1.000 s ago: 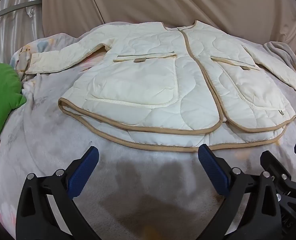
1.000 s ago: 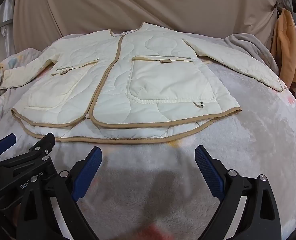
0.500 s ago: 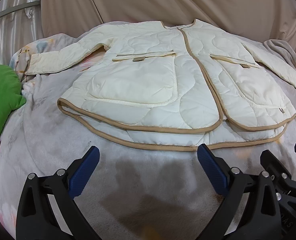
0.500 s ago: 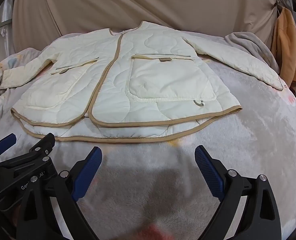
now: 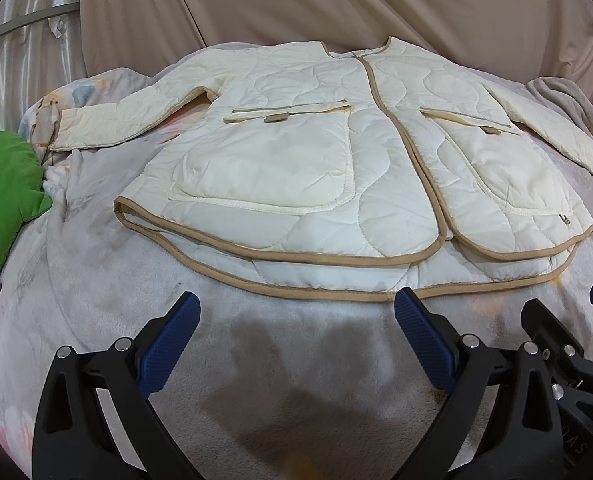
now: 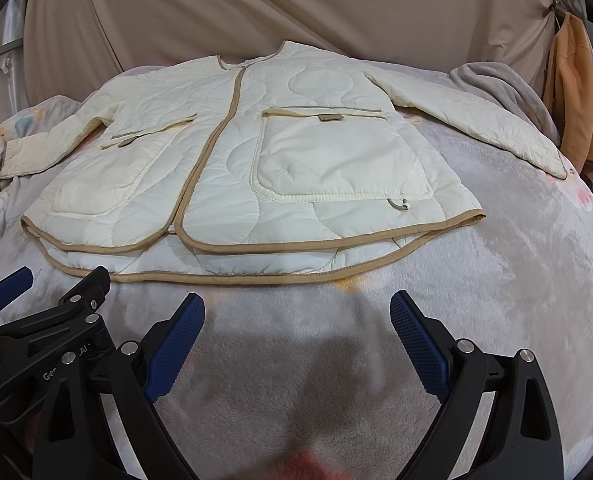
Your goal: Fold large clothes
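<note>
Your left gripper (image 5: 296, 340) and right gripper (image 6: 297, 340) both hover low in frame with blue pads spread wide and nothing between them; the cream quilted jacket (image 5: 336, 168) lies flat and face-up across the middle of each view on the grey fleece blanket (image 5: 256, 360), tan-trimmed hem (image 6: 232, 278) nearest you, sleeves stretched to either side. A green cushion (image 5: 4, 196) sits at the left edge; an orange garment (image 6: 576, 92) hangs at upper right.

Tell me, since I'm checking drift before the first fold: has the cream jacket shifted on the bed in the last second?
No. The jacket keeps its place against the green pillow.
</note>
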The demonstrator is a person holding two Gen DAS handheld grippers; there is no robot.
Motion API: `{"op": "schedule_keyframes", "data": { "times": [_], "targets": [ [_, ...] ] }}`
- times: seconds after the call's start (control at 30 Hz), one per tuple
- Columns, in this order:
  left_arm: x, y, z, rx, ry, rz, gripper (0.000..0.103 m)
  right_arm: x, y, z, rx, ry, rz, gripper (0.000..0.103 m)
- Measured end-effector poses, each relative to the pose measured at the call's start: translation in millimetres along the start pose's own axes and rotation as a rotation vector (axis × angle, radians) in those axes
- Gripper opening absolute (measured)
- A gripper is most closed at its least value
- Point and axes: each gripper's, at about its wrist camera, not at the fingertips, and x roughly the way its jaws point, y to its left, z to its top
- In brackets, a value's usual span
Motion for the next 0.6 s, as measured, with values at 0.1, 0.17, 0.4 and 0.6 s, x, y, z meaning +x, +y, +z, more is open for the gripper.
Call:
{"op": "schedule_keyframes", "data": {
  "times": [0.1, 0.17, 0.4, 0.6],
  "targets": [
    [0.1, -0.1, 0.0, 0.0, 0.0, 0.0, 0.095, -0.1, -0.1, 0.5, 0.0, 0.0, 0.0, 0.092],
    [0.1, -0.3, 0.0, 0.001, 0.0, 0.001, 0.095, 0.0, -0.2, 0.5, 0.0, 0.001, 0.0, 0.092],
    [1.0, -1.1, -0.6, 0.001, 0.002, 0.001, 0.095, 1.1, -0.3, -0.6, 0.001, 0.002, 0.0, 0.092],
    [0.8, -1.9, 0.4, 0.002, 0.003, 0.001, 0.095, 0.9, -0.2, 0.6, 0.001, 0.004, 0.001, 0.092]
  ]
}}
